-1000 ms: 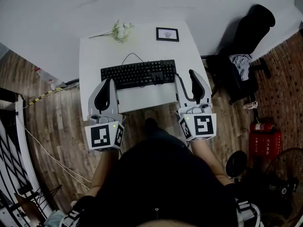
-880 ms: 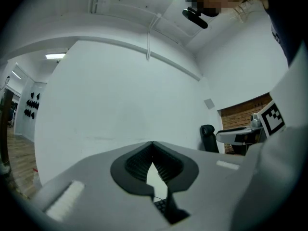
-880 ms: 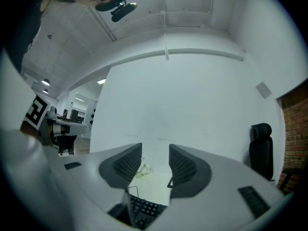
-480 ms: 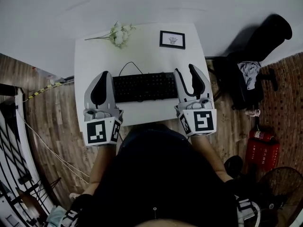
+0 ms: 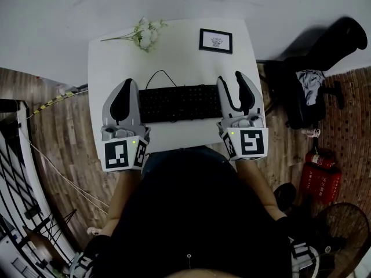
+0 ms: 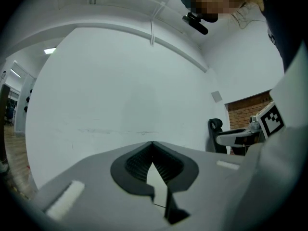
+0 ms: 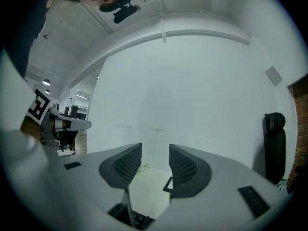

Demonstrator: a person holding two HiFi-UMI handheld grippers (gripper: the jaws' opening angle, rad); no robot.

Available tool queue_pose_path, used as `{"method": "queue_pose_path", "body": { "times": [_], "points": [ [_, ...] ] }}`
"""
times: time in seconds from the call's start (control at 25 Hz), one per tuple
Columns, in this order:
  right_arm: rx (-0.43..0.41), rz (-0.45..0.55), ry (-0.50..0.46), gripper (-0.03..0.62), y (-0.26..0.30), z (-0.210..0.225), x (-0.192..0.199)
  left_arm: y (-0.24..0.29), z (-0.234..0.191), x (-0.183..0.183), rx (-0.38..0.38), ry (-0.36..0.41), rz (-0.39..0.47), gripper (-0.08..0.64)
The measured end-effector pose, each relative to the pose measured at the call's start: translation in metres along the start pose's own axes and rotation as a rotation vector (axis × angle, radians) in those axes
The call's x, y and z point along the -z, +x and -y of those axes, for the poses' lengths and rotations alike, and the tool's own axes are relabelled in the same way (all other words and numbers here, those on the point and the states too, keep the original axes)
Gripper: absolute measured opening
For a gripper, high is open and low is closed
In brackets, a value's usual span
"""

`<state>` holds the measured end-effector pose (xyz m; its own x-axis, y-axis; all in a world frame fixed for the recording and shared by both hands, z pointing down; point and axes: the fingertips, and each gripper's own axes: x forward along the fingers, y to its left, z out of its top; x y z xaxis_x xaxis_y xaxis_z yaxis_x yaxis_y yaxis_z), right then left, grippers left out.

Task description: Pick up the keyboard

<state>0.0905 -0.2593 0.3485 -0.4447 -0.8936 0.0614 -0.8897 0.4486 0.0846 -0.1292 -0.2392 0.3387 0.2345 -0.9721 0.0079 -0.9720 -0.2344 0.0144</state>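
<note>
Black keyboard (image 5: 181, 103) lies flat on the white tabletop (image 5: 174, 57), about mid, long side running across the head view, thin cable (image 5: 159, 74) looping off its far edge. Left gripper (image 5: 127, 82) is at the keyboard's left end, jaws closed together, nothing between them. Left gripper view agrees: pads meet at the tips, only a sliver of gap lower down, white wall beyond. Right gripper (image 5: 230, 79) is at the keyboard's right end, jaws apart at a middling gap, holding nothing. Its inner jaw overlaps the keyboard's right edge in the head view; contact cannot tell. Right gripper view: bare tabletop shows through the gap, keyboard keys low at the bottom between the jaw roots, pads not on them. Both grippers point level toward the wall, keyboard between them.

White flowers (image 5: 145, 35) lie at the tabletop's far left, small framed picture (image 5: 215, 41) at its far right, both well apart from the keyboard. Black chair (image 5: 342, 36) stands right of the tabletop with a light cloth (image 5: 311, 80) on it. Red fire extinguisher (image 5: 319, 181) is on the wood floor (image 5: 64, 155) nearer the person, fan (image 5: 342, 230) at the lower right corner. Person's dark top (image 5: 191, 213) fills the bottom of the head view
</note>
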Motion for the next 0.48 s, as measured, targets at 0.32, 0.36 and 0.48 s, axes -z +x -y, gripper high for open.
{"method": "queue_pose_path", "body": {
  "times": [0.32, 0.36, 0.48],
  "points": [
    [0.05, -0.057, 0.01, 0.146, 0.004, 0.011, 0.034, 0.019, -0.005, 0.025, 0.05, -0.019, -0.082, 0.011],
    [0.051, -0.065, 0.012, 0.146, 0.008, 0.011, 0.042, 0.023, -0.006, 0.032, 0.053, -0.016, -0.095, 0.011],
    [0.052, -0.094, 0.012, 0.146, 0.014, 0.012, 0.064, 0.032, -0.009, 0.053, 0.064, -0.006, -0.129, 0.011]
  ]
}}
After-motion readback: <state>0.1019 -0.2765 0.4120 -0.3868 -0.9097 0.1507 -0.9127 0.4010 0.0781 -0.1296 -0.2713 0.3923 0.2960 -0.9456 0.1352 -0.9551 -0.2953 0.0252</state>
